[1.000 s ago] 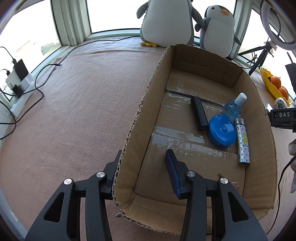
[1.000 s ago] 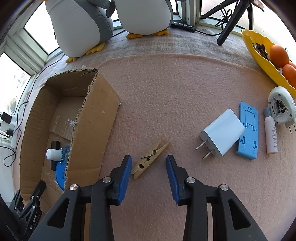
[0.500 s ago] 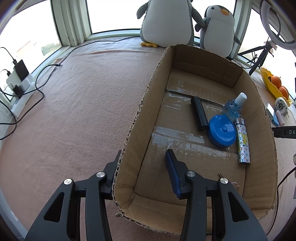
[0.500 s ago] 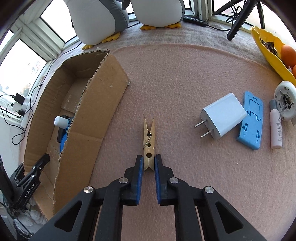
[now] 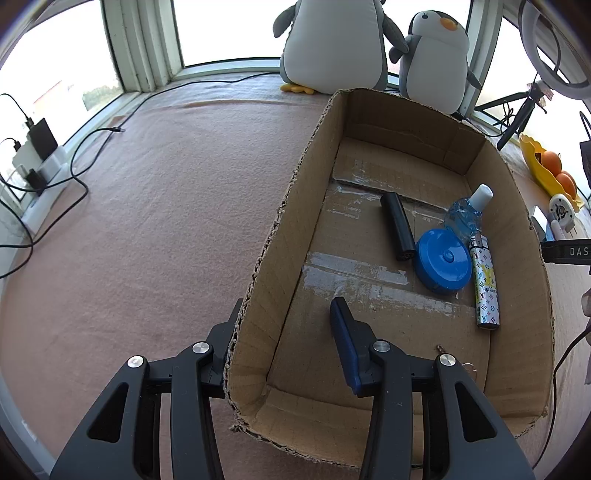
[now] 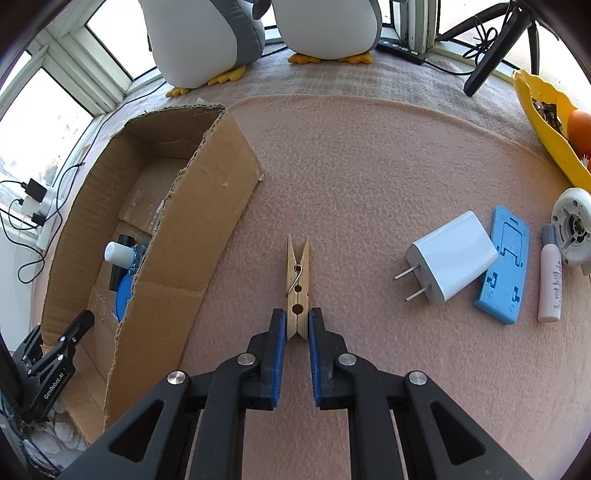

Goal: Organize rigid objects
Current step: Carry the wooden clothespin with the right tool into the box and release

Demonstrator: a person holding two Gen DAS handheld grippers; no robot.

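My right gripper (image 6: 296,321) is shut on the near end of a wooden clothespin (image 6: 297,280), which points away from me over the pink mat. My left gripper (image 5: 284,314) is open and straddles the left wall of the cardboard box (image 5: 273,258), one finger outside and one inside. The box also shows in the right wrist view (image 6: 192,221). In it lie a black cylinder (image 5: 398,227), a blue round lid (image 5: 441,264), a clear blue bottle (image 5: 467,214) and a patterned tube (image 5: 485,284).
On the mat to the right lie a white charger (image 6: 448,256), a blue plastic stand (image 6: 504,264), a small white tube (image 6: 550,286) and a round white part (image 6: 572,230). A yellow fruit tray (image 6: 546,125), two plush penguins (image 6: 207,33) and a tripod stand at the back.
My right gripper closed on the clothespin, which turned from slanted to pointing straight away from me, and the view moved forward. The left gripper stayed still.
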